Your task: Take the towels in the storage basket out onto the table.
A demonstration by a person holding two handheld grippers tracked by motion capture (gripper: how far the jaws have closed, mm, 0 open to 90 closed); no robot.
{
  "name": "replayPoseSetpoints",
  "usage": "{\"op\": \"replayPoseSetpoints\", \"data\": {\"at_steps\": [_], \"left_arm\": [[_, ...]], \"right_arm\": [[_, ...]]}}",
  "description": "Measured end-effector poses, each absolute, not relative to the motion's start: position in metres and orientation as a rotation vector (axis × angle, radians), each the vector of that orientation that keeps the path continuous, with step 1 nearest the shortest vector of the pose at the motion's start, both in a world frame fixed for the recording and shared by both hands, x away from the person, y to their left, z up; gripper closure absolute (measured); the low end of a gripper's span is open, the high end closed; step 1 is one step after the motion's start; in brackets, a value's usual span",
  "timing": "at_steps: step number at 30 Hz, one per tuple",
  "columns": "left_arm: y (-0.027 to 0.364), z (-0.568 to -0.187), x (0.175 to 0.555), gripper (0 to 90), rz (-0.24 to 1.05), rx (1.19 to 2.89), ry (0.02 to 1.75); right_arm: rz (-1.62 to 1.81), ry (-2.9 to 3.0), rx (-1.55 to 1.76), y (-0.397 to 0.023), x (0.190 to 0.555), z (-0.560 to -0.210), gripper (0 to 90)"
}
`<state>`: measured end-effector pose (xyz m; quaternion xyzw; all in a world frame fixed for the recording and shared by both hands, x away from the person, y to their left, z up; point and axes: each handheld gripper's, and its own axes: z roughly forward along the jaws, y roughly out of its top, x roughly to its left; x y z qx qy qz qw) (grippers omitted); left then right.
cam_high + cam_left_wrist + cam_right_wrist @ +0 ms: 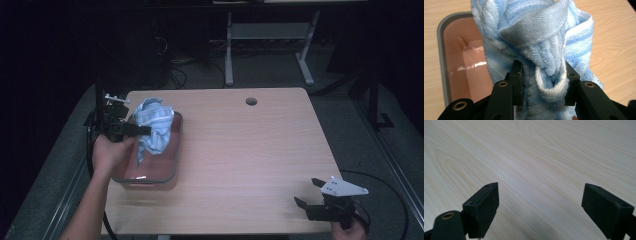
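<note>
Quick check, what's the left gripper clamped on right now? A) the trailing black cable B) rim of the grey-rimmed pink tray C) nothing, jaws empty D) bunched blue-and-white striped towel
D: in the left gripper view the left gripper has both black jaws pressed into the bunched blue-and-white striped towel, held above the grey-rimmed pink tray.

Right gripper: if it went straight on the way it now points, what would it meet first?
Probably only the bare wooden tabletop. The right gripper has open tongs with nothing between them, and its line looks free; how soon it would touch the wood is unclear.
</note>
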<state>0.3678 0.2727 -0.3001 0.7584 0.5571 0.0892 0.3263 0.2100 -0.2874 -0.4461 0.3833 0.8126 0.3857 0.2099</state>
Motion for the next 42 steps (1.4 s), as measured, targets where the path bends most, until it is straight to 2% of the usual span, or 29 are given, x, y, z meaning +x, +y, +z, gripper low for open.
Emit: {"op": "replayPoseSetpoints", "data": {"at_steps": [23, 42], "left_arm": [[0.231, -0.267, 0.374, 61.9, 0.225, 2.012, 1.351], [0.201, -0.267, 0.382, 61.9, 0.196, 2.050, 1.298]], "right_arm": [[1.077, 2.253, 1.068, -0.289, 0.211, -0.446, 13.7], [1.086, 2.259, 1.066, -0.289, 0.213, -0.448, 13.7]]}}
